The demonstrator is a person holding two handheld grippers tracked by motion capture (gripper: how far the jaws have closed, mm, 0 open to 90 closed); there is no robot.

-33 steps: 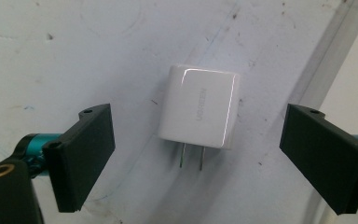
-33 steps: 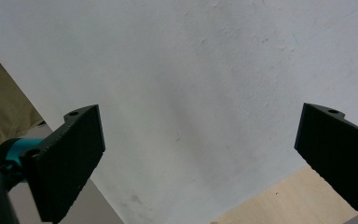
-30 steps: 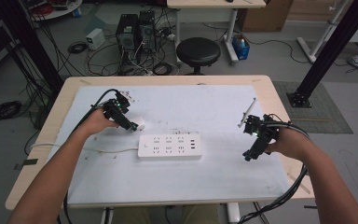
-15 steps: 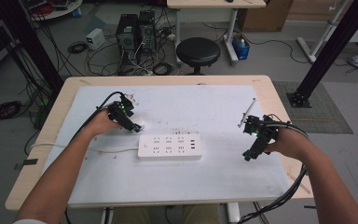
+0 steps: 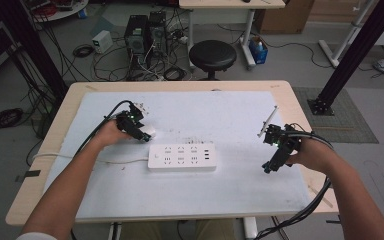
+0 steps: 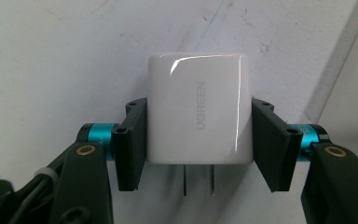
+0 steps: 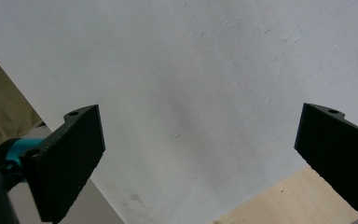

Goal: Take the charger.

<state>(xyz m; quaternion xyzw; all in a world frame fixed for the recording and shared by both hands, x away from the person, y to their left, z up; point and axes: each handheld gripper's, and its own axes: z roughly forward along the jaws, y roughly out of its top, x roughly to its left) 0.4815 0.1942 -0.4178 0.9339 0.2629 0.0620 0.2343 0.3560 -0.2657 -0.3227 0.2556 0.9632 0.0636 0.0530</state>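
Glossy white plastic makes up the charger point(image 6: 199, 108), a rounded square block with grey "UGREEN" lettering down its face and two flat metal prongs pointing to six o'clock in the left gripper view. It lies on the white mat point(image 5: 230, 120) at about ten o'clock from the power strip point(image 5: 182, 157). The left gripper point(image 5: 142, 134) has just been closing, and its black pads now press the charger's two sides, the block sitting squarely between them.

Open mat stretches from twelve to three o'clock of the charger, well clear of the table point(image 5: 47, 145) edge. The nearest obstacle is the white power strip just beside it at four o'clock, its cord point(image 5: 80, 157) running off toward nine o'clock under the left forearm.

Over at the mat's three o'clock edge, the right gripper point(image 7: 200, 149) hovers with its jaws spread wide and nothing between them, bare mat and a strip of wood below.
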